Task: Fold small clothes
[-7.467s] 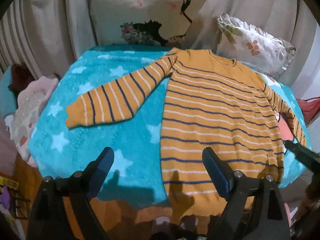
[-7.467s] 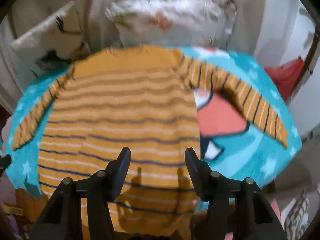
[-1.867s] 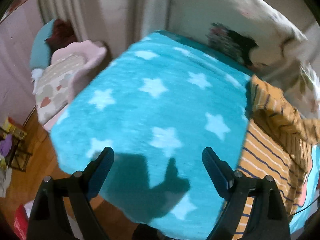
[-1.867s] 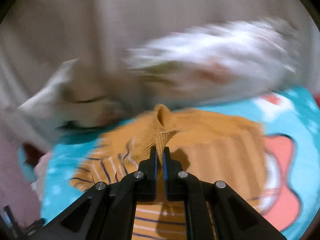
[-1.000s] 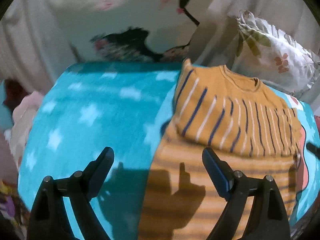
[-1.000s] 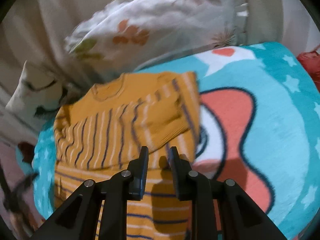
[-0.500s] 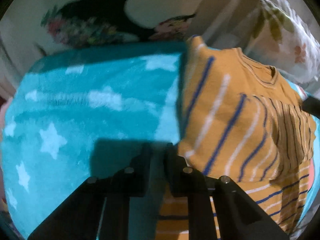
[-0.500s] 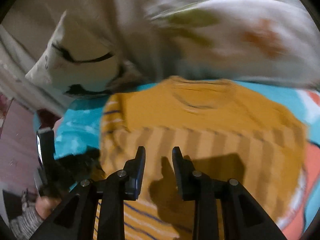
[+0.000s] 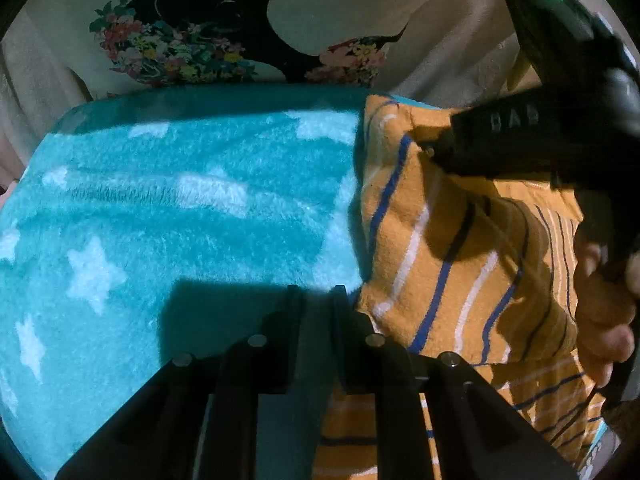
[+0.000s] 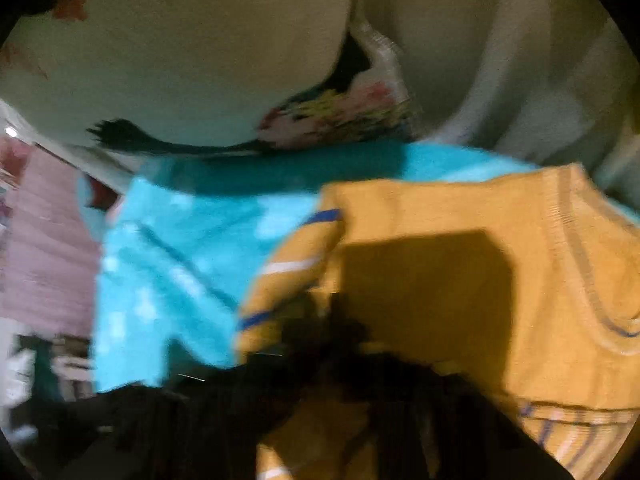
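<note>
An orange sweater with blue and white stripes (image 9: 452,264) lies on a turquoise star blanket (image 9: 168,208), both sleeves folded across its chest. My left gripper (image 9: 316,292) is nearly shut with nothing between its fingers, low over the blanket beside the sweater's left edge. In the left wrist view my right gripper's black body (image 9: 532,140) reaches in over the sweater's shoulder. The right wrist view is blurred; the sweater's shoulder and collar (image 10: 460,288) fill it, and my right gripper (image 10: 328,320) is a dark smear, its jaws unreadable.
A white pillow with a black bird and flower print (image 9: 224,36) stands right behind the blanket's far edge. Beige curtain folds (image 10: 520,60) hang behind it. Pink fabric (image 10: 44,240) lies off the blanket's left side.
Both grippers have moved in toward the sweater's left shoulder. The right gripper now reaches across the left wrist view. The left gripper stays nearly shut.
</note>
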Tool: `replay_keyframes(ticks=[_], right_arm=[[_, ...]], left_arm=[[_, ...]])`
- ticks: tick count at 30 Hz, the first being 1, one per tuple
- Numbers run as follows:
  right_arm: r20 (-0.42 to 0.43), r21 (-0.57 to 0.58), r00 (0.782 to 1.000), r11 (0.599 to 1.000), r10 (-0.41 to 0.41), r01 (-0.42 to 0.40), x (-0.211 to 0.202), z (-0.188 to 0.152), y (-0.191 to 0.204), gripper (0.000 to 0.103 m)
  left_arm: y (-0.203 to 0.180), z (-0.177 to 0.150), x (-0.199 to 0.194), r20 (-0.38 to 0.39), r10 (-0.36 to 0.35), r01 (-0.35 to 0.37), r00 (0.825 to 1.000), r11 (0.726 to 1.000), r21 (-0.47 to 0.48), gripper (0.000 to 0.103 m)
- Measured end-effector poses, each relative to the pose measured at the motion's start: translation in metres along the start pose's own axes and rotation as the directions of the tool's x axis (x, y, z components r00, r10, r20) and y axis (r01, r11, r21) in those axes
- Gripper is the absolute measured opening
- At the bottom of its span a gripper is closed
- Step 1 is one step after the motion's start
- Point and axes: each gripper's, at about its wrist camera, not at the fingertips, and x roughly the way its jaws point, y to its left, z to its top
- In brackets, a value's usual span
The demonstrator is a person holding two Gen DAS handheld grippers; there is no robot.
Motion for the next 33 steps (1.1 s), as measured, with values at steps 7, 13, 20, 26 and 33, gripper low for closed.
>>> replay_keyframes(ticks=[7,13,20,26,33], right_arm=[[0.13,0.026,0.968,0.976,-0.216,0.215,-0.014,0.024,-0.005,0.003],[0.192,0.087,0.928,0.947,-0.32,0.309,-0.038,0.029,-0.019,0.002],[0.212,0.132,0.93,0.952,-0.299,0.276,-0.095,-0.024,-0.026,0.013],[0.178,0.258,0.923,0.922,-0.34,0.29,-0.14,-0.111,-0.059,0.026],[0.154,0.438,0.891,0.838,-0.427,0.326,-0.206,-0.215,-0.109,0.036]], left_arm=[[-0.004,-0.01,-0.005,0.021,0.003,-0.003,1.0,1.0,0.022,0.015],[-0.009,-0.015,-0.008,0.025,0.001,-0.001,1.0,1.0,0.031,0.022],[-0.011,-0.025,-0.011,0.038,-0.01,0.009,0.999,1.0,0.017,0.058],[0.01,-0.03,-0.021,-0.003,-0.073,0.072,0.997,0.997,-0.025,0.06],[0.041,-0.066,-0.053,-0.016,-0.12,0.118,0.993,0.987,-0.111,0.06]])
